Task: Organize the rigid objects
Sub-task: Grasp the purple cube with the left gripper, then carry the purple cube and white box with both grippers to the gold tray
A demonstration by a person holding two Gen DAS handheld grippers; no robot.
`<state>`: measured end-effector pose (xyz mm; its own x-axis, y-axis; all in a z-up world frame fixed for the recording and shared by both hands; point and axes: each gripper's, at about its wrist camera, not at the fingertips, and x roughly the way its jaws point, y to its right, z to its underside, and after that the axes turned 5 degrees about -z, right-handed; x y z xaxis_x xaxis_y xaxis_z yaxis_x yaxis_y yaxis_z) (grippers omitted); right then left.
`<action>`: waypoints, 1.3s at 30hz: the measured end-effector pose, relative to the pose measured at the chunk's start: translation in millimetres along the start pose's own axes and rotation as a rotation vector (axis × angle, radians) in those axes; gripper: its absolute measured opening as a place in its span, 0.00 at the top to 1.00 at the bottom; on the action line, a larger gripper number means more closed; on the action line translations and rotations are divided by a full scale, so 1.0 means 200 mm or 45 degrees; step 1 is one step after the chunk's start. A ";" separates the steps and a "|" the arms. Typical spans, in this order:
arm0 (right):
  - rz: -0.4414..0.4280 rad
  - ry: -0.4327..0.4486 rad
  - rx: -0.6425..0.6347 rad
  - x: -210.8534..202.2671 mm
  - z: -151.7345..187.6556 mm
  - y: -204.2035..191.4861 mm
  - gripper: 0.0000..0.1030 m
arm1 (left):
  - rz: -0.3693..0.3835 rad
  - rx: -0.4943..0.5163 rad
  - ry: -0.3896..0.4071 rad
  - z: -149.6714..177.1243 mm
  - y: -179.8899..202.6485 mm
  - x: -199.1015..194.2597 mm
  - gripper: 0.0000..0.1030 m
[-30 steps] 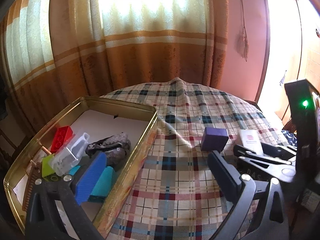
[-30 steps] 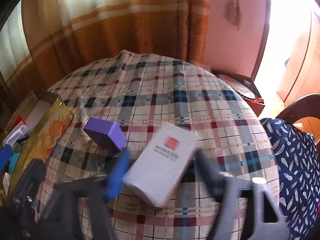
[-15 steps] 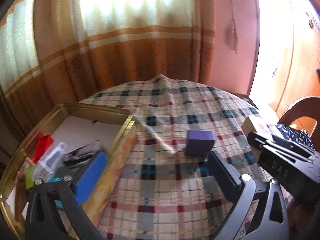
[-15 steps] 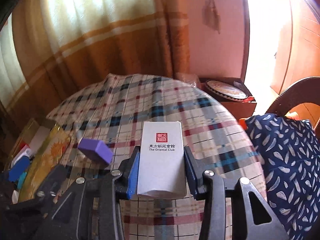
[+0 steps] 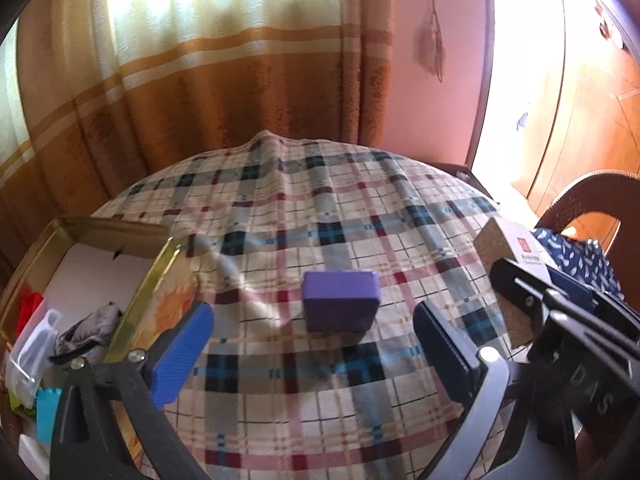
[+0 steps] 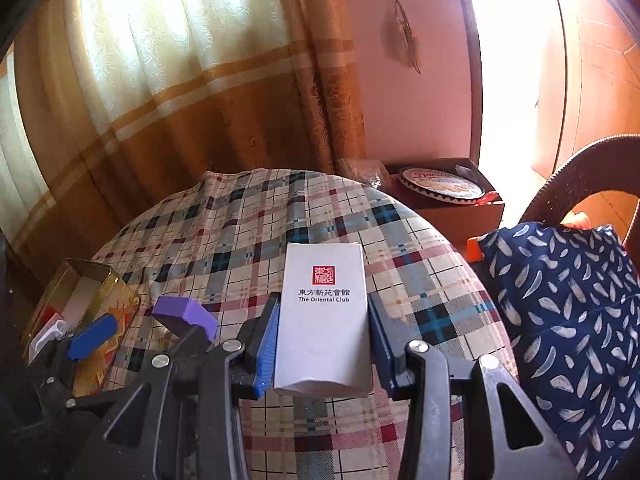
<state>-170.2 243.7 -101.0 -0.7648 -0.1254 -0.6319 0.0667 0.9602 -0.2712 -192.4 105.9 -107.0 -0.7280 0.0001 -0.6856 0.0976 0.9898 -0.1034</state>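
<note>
A purple box [image 5: 340, 300] lies on the plaid tablecloth, just ahead of and between the fingers of my open left gripper [image 5: 316, 352]; it also shows in the right wrist view [image 6: 186, 316]. My right gripper [image 6: 322, 344] is shut on a white carton [image 6: 324, 316] printed "The Oriental Club" and holds it lifted above the table; the carton shows at the right of the left wrist view [image 5: 508, 272]. A gold tin [image 5: 144, 280] at the left holds a red brick, a clear container, a grey item and green and teal pieces.
The round table [image 6: 280, 216] drops off at its edges. A chair with a blue feather-print cushion [image 6: 568, 320] stands at the right. A brown box with a decorated plate [image 6: 444, 186] sits beyond the table. Curtains hang behind.
My right gripper closed on the white carton and lifted it off the cloth. My left gripper swung right, from over the tin to facing the purple box.
</note>
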 end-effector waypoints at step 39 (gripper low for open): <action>-0.107 0.134 -0.129 -0.10 0.02 -0.12 0.58 | -0.119 -0.233 0.214 0.20 -0.31 -0.36 0.62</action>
<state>-154.1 222.6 -85.9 -0.8284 -0.1843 -0.5289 -0.0609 0.9683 -0.2421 -119.6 38.3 -79.8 -0.8319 -0.0840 -0.5486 -0.0885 0.9959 -0.0182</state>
